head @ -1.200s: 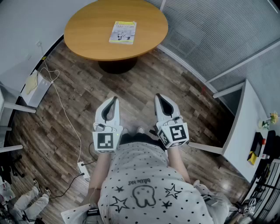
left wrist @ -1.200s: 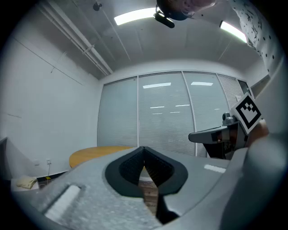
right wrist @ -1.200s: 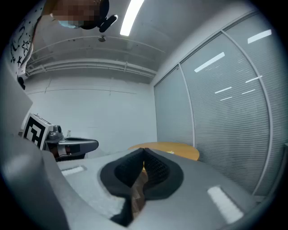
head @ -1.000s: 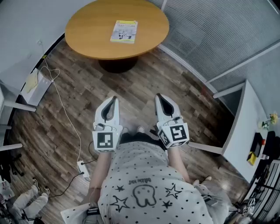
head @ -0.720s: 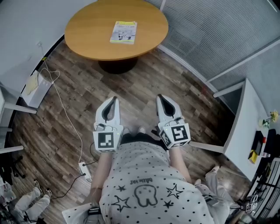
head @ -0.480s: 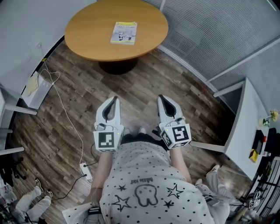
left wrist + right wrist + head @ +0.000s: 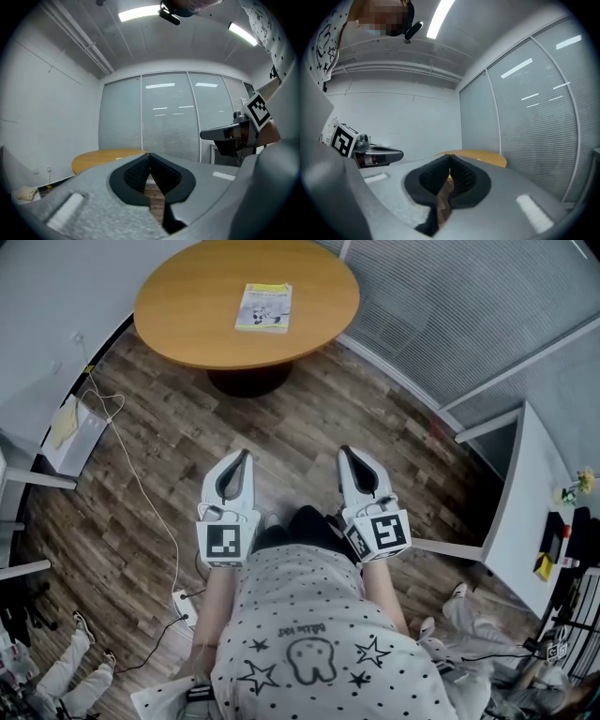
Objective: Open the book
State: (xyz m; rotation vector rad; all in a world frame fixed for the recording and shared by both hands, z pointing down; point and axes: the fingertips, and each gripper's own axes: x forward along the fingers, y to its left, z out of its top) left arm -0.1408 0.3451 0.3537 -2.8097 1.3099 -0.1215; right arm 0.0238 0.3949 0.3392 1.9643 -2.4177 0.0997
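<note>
Round table point(image 7: 178, 324) carries the book point(image 7: 263, 307), well ahead of left gripper point(image 7: 244, 457) and right gripper point(image 7: 345, 454); both closed, empty

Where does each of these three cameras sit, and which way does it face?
Head view: on the person's head, looking steeply down at the wooden floor, round table and closed book; shirt, left tool and right tool show.
Left gripper view: on the left tool, looking along its shut jaws toward the table and blinds; the right tool shows at right.
Right gripper view: on the right tool, looking along its shut jaws toward the table; the left tool shows at left.
Shared: all three see the table.
</note>
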